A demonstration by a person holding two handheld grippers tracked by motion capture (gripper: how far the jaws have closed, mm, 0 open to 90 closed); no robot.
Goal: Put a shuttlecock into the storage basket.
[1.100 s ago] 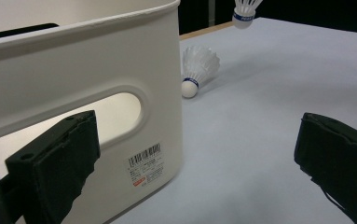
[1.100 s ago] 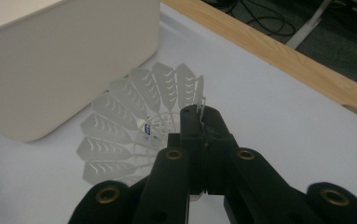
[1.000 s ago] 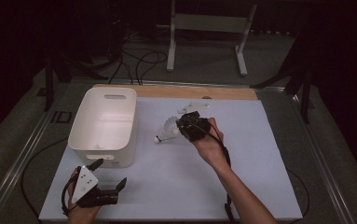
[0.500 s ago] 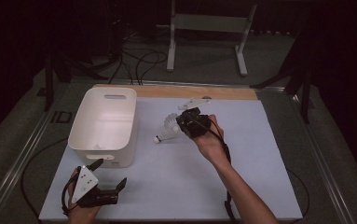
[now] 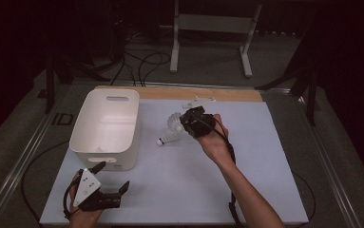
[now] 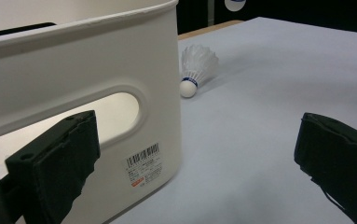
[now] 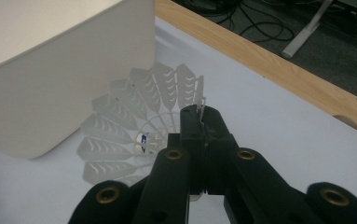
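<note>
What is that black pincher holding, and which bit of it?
The right gripper is shut on the shuttlecock, pinching the rim of its white feather skirt, not the cork tip. The left gripper is open and holds nothing.

White bin (image 5: 104, 127) blocking table's left, open table (image 5: 255, 156) to right

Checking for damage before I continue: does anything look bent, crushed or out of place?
Nothing stands out. The right claw pinches the shuttlecock by its feather rim; the feathers look intact. The white bin stands upright.
</note>
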